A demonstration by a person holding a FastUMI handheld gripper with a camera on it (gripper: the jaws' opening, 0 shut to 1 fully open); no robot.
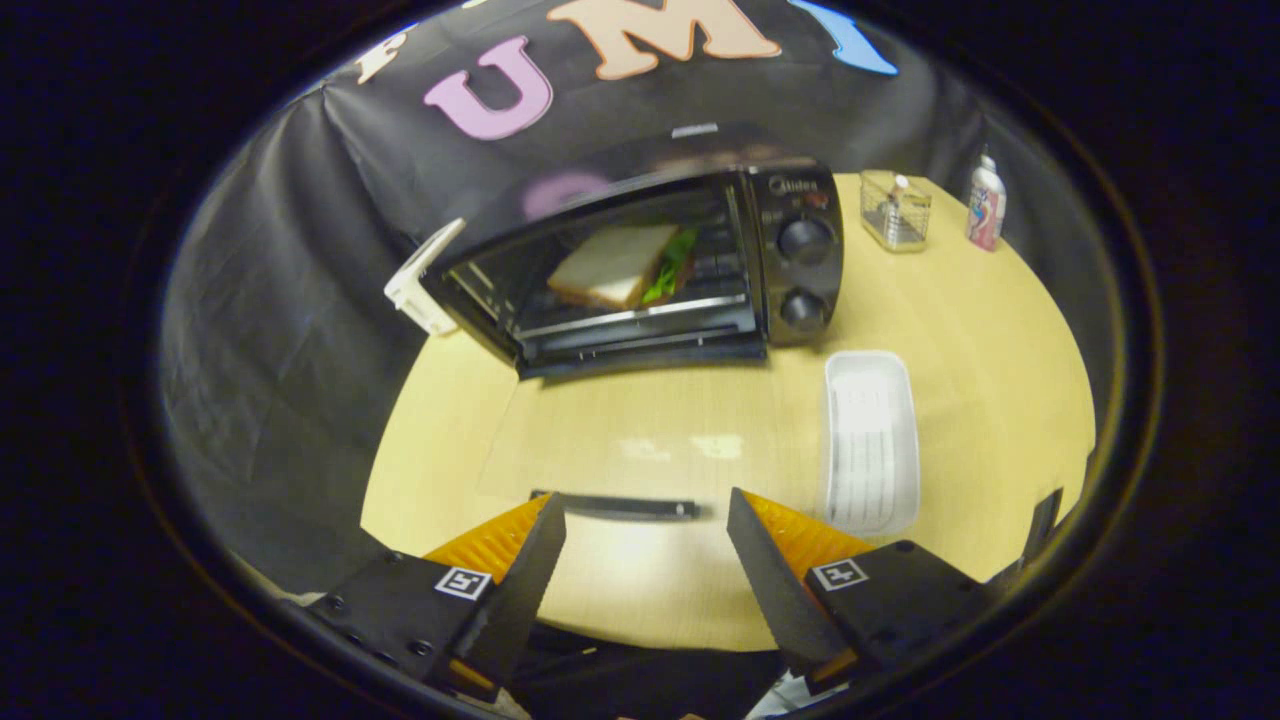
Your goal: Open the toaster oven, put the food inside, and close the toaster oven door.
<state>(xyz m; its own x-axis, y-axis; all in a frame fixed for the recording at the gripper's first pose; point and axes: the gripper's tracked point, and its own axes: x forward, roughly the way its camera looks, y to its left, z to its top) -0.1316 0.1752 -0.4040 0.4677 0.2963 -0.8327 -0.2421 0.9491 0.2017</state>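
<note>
A black toaster oven (640,265) sits at the back of a round, pale wooden table (1000,350), its two knobs on its right-hand panel. Its glass door (600,440) lies folded down flat in front of it, reaching toward the camera, with a dark handle bar (620,507) along its near edge. Inside the oven, on the rack, rests the food: a sandwich (615,265) of white bread with green leaves showing at its right side. Just to the right of the oven's door lies a white tray (870,440), with nothing in it. Further right of the oven, at the table's back, stand a small clear box (895,208) and a small bottle (986,205).

The gripper (645,535) is spread wide, holding nothing. Its fingers sit just on the near side of the door's handle bar; whether the left fingertip brushes the bar is hard to tell through the lens curve.

With the food already in, closing the door looks like the step left. The likely trouble: the fingers could slip off the thin bar as the door swings up, letting the door drop back open, or a hard push could slide the whole oven backward. Lifting from one end of the bar might twist the door rather than shut it cleanly.
</note>
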